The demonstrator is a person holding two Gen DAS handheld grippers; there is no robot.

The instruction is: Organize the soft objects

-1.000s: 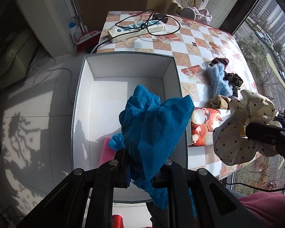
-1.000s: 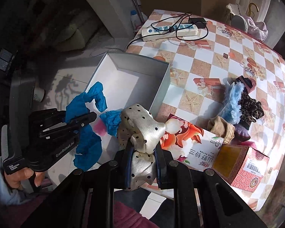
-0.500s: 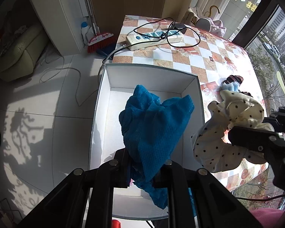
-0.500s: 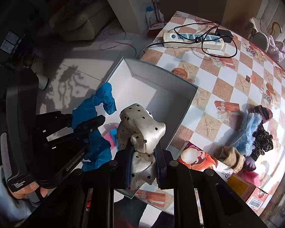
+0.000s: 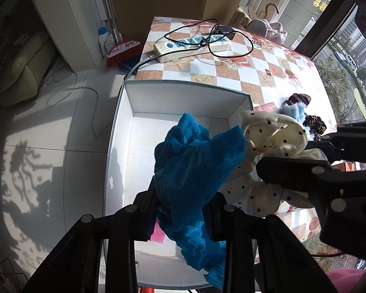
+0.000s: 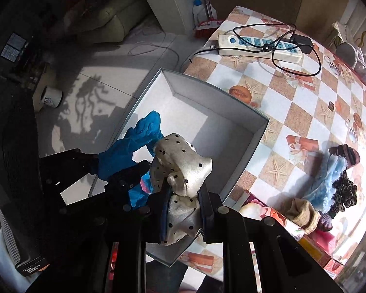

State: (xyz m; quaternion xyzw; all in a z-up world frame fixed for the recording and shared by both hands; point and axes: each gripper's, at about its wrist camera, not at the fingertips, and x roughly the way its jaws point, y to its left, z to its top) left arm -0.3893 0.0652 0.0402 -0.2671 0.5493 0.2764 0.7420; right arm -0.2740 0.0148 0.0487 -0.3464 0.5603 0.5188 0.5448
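Note:
My left gripper (image 5: 183, 210) is shut on a blue waffle-weave cloth (image 5: 195, 166) and holds it above the open white box (image 5: 183, 97). My right gripper (image 6: 183, 210) is shut on a cream polka-dot scrunchie (image 6: 183, 168), held over the box's near right part, touching the blue cloth (image 6: 124, 151). The scrunchie also shows in the left wrist view (image 5: 273, 136). A pink item (image 5: 157, 234) lies on the box floor. More soft things, a light blue fluffy piece (image 6: 322, 183), a leopard scrunchie (image 6: 346, 193) and a tan one (image 6: 302, 212), lie on the checkered table (image 6: 300, 112).
A white power strip (image 6: 258, 46) with a black cable lies at the table's far end. A printed packet (image 6: 263, 210) lies beside the box. A broom (image 5: 122, 48) and bottle stand on the floor by a cabinet. A sofa (image 5: 14, 68) is at left.
My right gripper has carried the polka-dot scrunchie left from above the table to over the box, up against the blue cloth. The left gripper has stayed over the box with the cloth.

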